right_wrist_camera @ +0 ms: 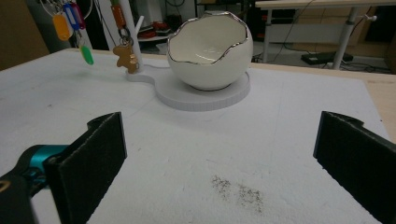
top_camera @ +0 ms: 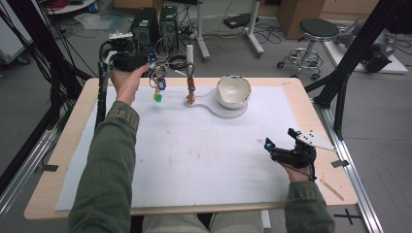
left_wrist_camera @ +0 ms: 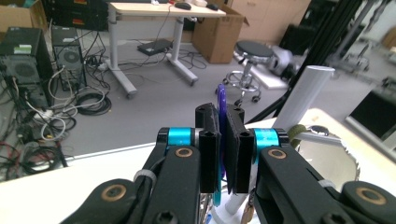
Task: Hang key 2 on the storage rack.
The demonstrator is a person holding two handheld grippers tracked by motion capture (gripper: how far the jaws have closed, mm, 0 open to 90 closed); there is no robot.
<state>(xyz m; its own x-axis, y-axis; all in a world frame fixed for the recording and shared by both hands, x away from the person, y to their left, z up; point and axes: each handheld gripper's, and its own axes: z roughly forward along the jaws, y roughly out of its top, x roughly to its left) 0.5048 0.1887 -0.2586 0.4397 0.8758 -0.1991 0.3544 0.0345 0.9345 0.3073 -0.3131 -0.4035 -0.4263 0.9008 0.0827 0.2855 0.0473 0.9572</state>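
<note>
Two claws, one bunch of keys lifted clear of the stand

Two jobs are split between my hands. Largest first: the white foam sheet covering the wooden table gives a soft landing, and my right claw rests on it, jaws spread wide with nothing between them, parked well apart from the work, I judge so that it stays out of the way. Ahead of that claw sits the white egg-shaped ceramic bowl with a jagged silver rim, on the round end of a flat white base. Its open mouth faces up, a likely place to drop things in.

Left of the bowl, from the right claw, rises the white upright post of the stand, with a brown gingerbread-man key fob hanging from it on an orange tag. It hangs free because the post holds things by their rings.

My left claw is raised above the far left of the table, beside the post. Its jaws are clenched on a thin purple plastic key tag, gripped edge-on, its top poking up past the pads. Beneath that claw dangles the rest of the bunch of coloured key tags, a green one lowest, clear of the sheet. Pinching one flat tag lets the others hang by their own weight.
</note>
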